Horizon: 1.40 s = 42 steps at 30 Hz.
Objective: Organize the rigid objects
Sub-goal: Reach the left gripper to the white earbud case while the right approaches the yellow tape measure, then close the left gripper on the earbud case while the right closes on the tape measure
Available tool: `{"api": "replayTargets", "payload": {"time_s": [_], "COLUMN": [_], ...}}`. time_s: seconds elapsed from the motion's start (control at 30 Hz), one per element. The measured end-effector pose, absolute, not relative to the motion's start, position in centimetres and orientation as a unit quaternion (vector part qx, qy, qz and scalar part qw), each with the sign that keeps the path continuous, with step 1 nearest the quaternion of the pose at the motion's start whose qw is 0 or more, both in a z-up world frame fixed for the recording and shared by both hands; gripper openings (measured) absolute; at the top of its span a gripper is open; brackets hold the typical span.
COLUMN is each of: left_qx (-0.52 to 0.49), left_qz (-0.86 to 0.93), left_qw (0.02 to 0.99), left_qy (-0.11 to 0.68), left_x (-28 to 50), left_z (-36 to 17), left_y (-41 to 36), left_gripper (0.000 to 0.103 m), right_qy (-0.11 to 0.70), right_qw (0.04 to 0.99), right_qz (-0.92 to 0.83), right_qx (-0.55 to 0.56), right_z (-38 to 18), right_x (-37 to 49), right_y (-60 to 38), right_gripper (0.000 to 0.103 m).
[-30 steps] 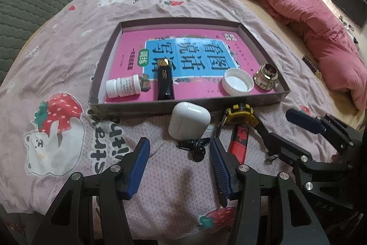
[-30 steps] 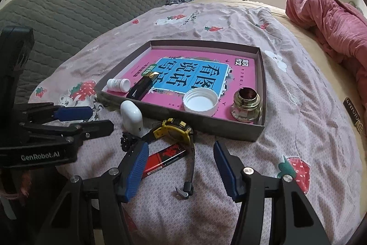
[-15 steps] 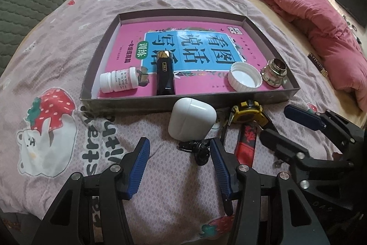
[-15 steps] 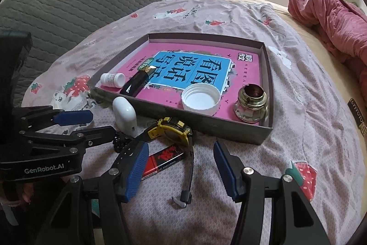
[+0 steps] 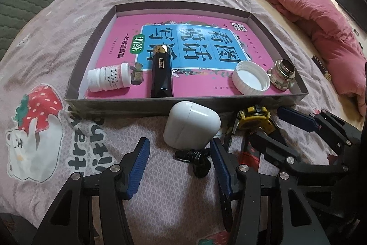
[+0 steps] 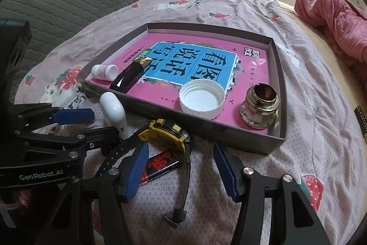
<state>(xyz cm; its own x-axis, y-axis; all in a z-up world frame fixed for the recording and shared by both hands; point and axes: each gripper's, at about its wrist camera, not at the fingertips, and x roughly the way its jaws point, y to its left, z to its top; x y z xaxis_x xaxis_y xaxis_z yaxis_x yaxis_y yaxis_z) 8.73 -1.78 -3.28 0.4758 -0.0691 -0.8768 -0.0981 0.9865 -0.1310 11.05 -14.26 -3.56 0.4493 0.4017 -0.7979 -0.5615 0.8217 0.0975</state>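
On the bed (image 5: 57, 43) you have one box tray (image 5: 75, 75) holding five things; one white case (image 5: 191, 125), one watch (image 6: 169, 130) lie just outside. Your left tool (image 5: 179, 164) and right tool (image 6: 181, 167) gape, released. Only your right view shows the watch strap's end.

Bedspread (image 5: 68, 22); tray (image 5: 284, 54), earbud case (image 5: 191, 128), watch (image 6: 168, 131)

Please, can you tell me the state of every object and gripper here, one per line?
Left gripper: open, empty.
Right gripper: open, empty.
Earbud case: closed, outside tray.
Watch: unbuckled, on bedspread.
Pill bottle: capped, lying in tray.
White cap: upside down, in tray.
Glass bottle: upright, uncapped.
Black lighter: lying flat.
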Motion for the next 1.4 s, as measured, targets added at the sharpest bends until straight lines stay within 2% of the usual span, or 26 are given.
{"api": "replayTargets", "payload": {"time_s": [0.37, 0.57, 0.63, 0.77, 0.9, 1.27, 1.4], "left_qx": [-0.089, -0.102, -0.103, -0.113, -0.128, -0.13, -0.132], "left_qz": [0.013, 0.029, 0.031, 0.032, 0.035, 0.03, 0.03], "left_qw": [0.852, 0.848, 0.848, 0.848, 0.848, 0.846, 0.846], "left_qy": [0.515, 0.519, 0.519, 0.516, 0.513, 0.516, 0.516], "left_x": [9.9, 10.8, 10.8, 10.7, 10.5, 10.1, 10.2], "left_z": [-4.0, -4.4, -4.4, -4.5, -4.5, -4.7, -4.8], "left_y": [-1.9, -1.8, -1.7, -1.2, -0.5, -0.3, -0.3], "left_gripper": [0.056, 0.056, 0.056, 0.057, 0.058, 0.058, 0.058], "right_qy": [0.453, 0.447, 0.435, 0.418, 0.419, 0.447, 0.434], "right_qw": [0.838, 0.83, 0.83, 0.828, 0.825, 0.805, 0.806], "right_qz": [0.293, 0.314, 0.326, 0.338, 0.343, 0.361, 0.375], "right_qx": [-0.079, -0.108, -0.125, -0.158, -0.163, -0.148, -0.146], "right_z": [-4.1, -4.3, -4.1, -4.1, -4.3, -5.3, -5.0], "right_x": [12.0, 11.8, 11.3, 10.7, 11.0, 12.1, 12.1], "right_y": [-14.6, -13.5, -12.8, -11.6, -11.5, -11.5, -11.4], "right_gripper": [0.058, 0.058, 0.053, 0.05, 0.043, 0.041, 0.026]}}
